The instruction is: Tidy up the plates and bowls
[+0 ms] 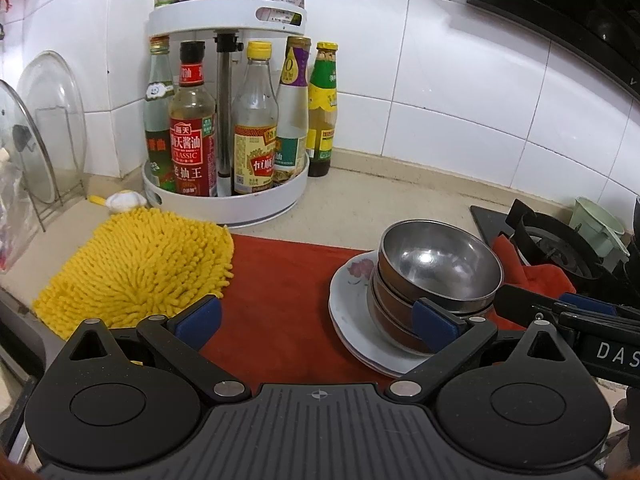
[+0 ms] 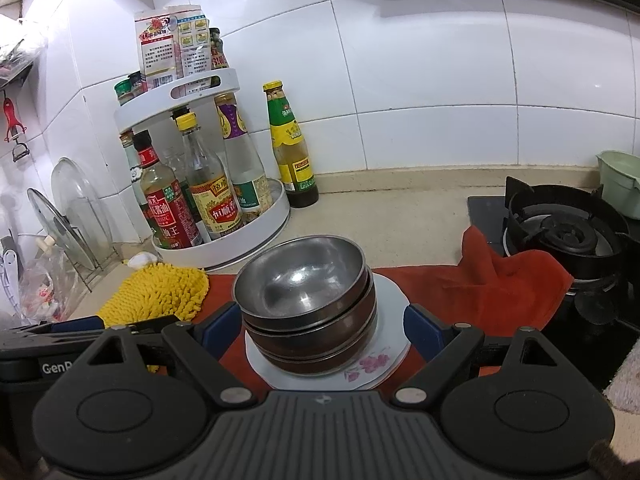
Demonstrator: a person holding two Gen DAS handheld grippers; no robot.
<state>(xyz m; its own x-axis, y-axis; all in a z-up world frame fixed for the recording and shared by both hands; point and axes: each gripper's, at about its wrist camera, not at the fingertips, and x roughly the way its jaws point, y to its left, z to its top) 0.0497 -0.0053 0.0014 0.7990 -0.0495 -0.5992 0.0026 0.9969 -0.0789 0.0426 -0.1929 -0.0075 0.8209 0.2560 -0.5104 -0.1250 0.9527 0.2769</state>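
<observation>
Two blue pads of my right hand-held gripper stand wide on either side of the stacked metal bowls, clear of them. My left hand-held gripper is wide too, holding nothing, its right pad just before the stack. The bowls sit on white plates on a red cloth on the bench, with a yellow mop pad beside.

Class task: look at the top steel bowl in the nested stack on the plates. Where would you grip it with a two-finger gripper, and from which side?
Grip the top steel bowl across its body just under the rim, with the right gripper, whose open jaws already flank the stack. Come in from the near side, nearly level. The bowl sits upright and nested, so probably lift straight up off the bowls beneath.
</observation>
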